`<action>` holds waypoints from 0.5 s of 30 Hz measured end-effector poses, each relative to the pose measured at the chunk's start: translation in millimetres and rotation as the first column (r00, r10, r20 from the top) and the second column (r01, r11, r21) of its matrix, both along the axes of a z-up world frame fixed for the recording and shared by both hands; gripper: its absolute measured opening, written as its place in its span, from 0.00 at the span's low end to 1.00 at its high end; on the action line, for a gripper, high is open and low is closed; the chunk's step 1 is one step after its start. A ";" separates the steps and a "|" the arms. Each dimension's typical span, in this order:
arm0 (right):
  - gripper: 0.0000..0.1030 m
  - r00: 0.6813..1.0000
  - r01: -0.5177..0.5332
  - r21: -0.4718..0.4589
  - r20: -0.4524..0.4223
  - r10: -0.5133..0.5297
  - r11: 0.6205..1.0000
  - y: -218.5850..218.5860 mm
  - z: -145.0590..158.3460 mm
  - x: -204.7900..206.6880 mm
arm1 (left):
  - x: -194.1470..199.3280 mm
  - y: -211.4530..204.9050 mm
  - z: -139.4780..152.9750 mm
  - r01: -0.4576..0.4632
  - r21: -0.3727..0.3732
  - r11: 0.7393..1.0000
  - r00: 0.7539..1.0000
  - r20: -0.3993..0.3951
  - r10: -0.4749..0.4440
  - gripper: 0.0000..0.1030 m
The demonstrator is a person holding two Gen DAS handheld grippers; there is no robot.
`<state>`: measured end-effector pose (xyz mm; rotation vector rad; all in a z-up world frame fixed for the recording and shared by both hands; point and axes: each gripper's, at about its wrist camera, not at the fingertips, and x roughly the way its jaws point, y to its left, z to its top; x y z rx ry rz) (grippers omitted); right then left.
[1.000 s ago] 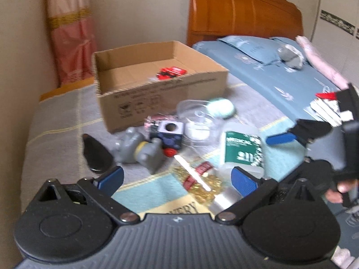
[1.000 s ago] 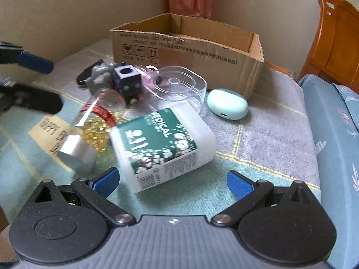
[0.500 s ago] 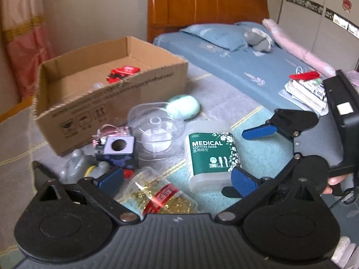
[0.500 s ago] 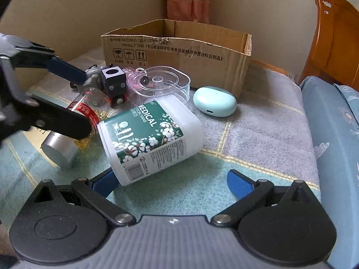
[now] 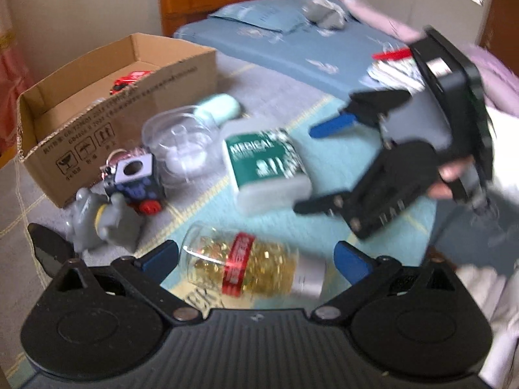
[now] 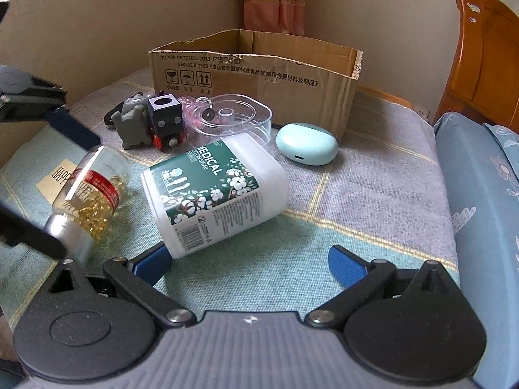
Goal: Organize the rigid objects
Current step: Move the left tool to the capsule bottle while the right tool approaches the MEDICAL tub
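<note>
While both hand-held grippers hover over the blanket-covered bed (image 6: pixel 373 175), spread wide and holding nothing: left hand-held gripper (image 5: pixel 256 256) straddling a clear pill bottle (image 5: pixel 246 267), right hand-held gripper (image 6: pixel 249 261) facing a white cotton swab tub (image 6: pixel 217 194).

Pill bottle lying on its side right between the left fingers, long axis running crosswise from pad to pad, silver cap toward the right-side finger, glass base toward the other. Probably an awkward grip end to end; turning the wrist to close across the body looks the better bet. Nearer to the left hand by far.

Swab tub also on its side, just ahead of the right fingers, long axis slanting away and to the right, its bottom corner close to the left-side blue pad (image 6: pixel 150 261). Nearer to the right hand.

Cardboard box (image 6: pixel 256 74) standing open behind the pile, likely the destination, with something red (image 5: pixel 129 79) inside. In front of it a clear plastic dish (image 6: pixel 233 120), mint earbud case (image 6: pixel 306 142), dark cube toy (image 6: pixel 167 118) and grey figure (image 6: pixel 131 123).

Left view motion-blurred, labels barely readable. Box floor mostly hidden by its wall. Black flat thing (image 5: pixel 45 248) at the left edge cut off, unidentifiable.
</note>
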<state>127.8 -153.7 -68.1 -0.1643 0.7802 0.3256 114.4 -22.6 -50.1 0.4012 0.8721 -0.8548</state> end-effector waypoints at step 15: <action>1.00 0.998 -0.054 -0.007 -0.011 0.054 0.999 -3.7 1.0 -3.6 | 3.0 -12.3 -31.8 -0.032 0.014 0.999 0.998 0.056 0.031 0.97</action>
